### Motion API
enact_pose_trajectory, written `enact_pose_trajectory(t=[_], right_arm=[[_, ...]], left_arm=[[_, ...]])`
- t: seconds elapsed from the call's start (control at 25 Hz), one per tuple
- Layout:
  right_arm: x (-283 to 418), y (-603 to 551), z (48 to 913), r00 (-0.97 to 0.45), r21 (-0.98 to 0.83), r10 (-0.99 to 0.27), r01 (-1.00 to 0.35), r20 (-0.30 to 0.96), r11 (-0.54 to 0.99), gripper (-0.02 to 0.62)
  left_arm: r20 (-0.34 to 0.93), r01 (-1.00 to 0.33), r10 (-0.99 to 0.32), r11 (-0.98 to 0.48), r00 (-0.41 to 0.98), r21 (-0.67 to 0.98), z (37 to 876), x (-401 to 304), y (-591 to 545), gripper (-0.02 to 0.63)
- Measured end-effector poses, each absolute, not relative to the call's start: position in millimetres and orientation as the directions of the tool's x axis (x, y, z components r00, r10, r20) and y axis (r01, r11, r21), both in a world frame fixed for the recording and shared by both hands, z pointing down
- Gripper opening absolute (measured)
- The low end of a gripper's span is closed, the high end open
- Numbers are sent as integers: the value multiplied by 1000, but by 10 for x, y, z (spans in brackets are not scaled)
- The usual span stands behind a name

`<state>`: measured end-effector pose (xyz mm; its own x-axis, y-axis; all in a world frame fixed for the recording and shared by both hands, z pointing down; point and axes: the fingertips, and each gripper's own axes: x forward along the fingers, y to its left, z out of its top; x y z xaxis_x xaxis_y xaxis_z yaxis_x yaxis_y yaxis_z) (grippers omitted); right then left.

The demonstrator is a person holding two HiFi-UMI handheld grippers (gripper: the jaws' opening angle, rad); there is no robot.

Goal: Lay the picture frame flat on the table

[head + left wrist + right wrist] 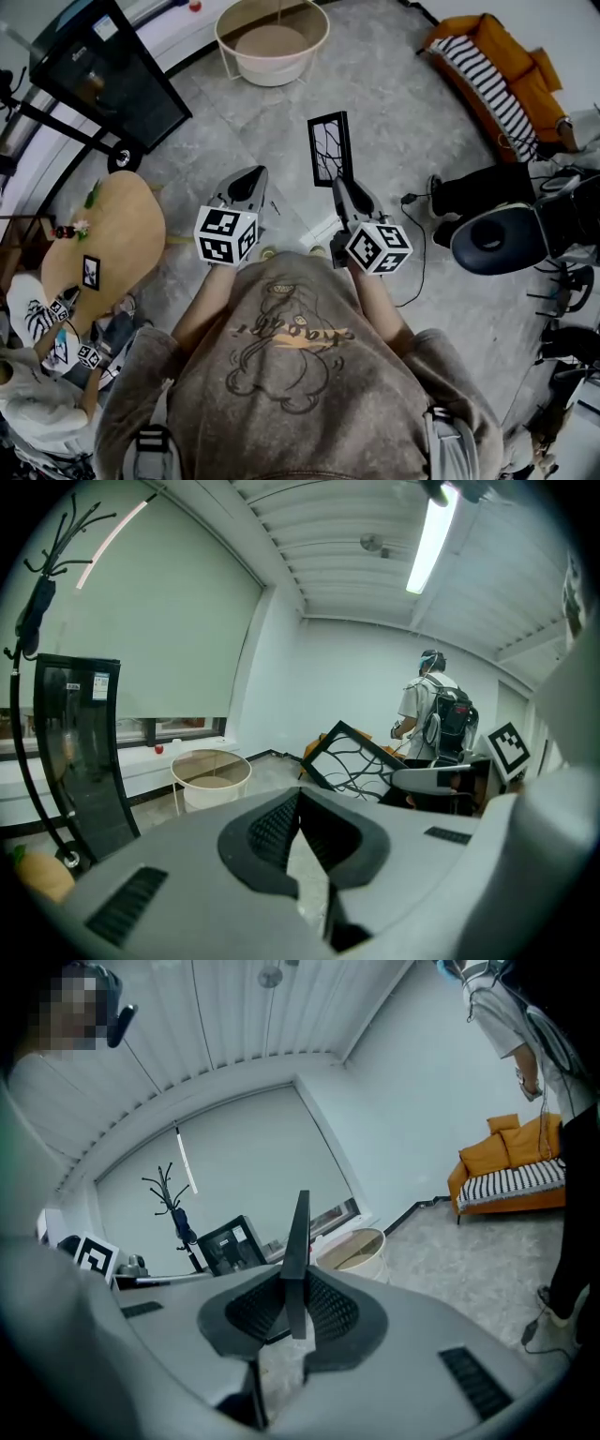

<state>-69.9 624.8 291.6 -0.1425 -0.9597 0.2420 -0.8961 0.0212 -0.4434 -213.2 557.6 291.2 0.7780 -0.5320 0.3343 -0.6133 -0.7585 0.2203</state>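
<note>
The picture frame (328, 147) has a black border and a white picture with dark branching lines. It is held upright in the air above the grey floor. My right gripper (340, 185) is shut on its lower edge. In the right gripper view the frame (299, 1241) stands edge-on between the two pads of that gripper (292, 1290). My left gripper (249, 180) hangs beside it on the left, shut with nothing in it (299, 803). From the left gripper view the frame (349, 758) appears tilted, with the right gripper's fingers (436, 779) at its lower corner.
A round white side table (272, 42) stands ahead, a black chair (103, 66) at the far left. A wooden table (105, 234) with small objects is at the left, another person beside it. An orange sofa (511, 80) and an office chair (497, 239) stand at the right.
</note>
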Motion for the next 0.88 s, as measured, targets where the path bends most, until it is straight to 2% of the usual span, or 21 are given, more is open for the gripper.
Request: enact_pose_trajectory(t=[0.28, 0.88], right_arm=[[-826, 6175, 2996, -82, -432, -964, -901, 252, -36, 83], [-850, 5595, 3207, -90, -446, -961, -894, 261, -37, 83]], left_arm=[[337, -585, -503, -784, 796, 210, 2957, -2281, 5452, 17], [351, -584, -495, -782, 794, 218, 3153, -2263, 4856, 17]])
